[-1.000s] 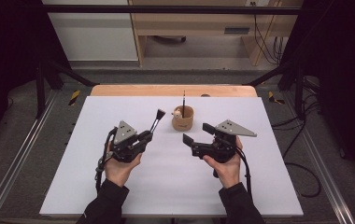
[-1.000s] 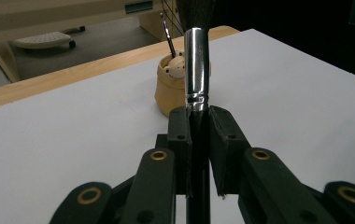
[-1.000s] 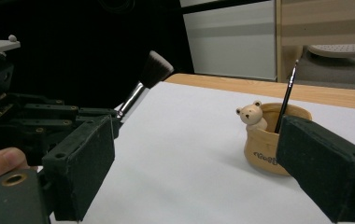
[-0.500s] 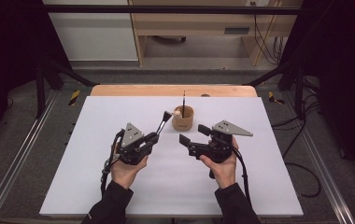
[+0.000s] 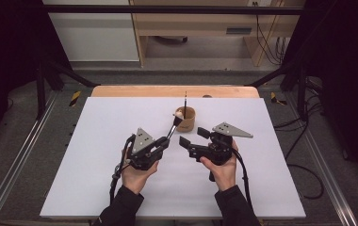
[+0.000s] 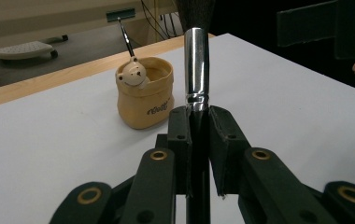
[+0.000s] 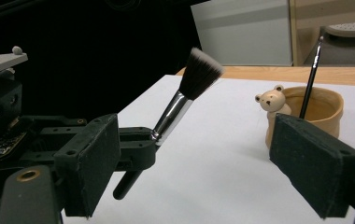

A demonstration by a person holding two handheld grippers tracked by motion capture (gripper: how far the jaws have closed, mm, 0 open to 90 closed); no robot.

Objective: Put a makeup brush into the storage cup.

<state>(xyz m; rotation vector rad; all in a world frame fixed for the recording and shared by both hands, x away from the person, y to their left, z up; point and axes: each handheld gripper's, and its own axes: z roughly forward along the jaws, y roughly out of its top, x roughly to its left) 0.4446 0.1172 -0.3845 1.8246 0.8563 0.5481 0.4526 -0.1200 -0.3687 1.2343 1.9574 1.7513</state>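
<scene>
Black jaws of the left gripper (image 6: 198, 135) pinch the makeup brush (image 6: 197, 65) at its handle, bristles up, just short of the bear cup (image 5: 185, 118). The right gripper (image 5: 192, 140) stands wide open, empty. Judged step: carrying the brush over; next needs tipping it into the cup beside the thin brush (image 5: 185, 101).

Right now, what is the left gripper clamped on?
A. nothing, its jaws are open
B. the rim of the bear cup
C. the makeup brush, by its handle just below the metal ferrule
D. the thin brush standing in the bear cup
C: the left gripper has its jaws closed on the makeup brush, bristles pointing toward the bear cup.
</scene>
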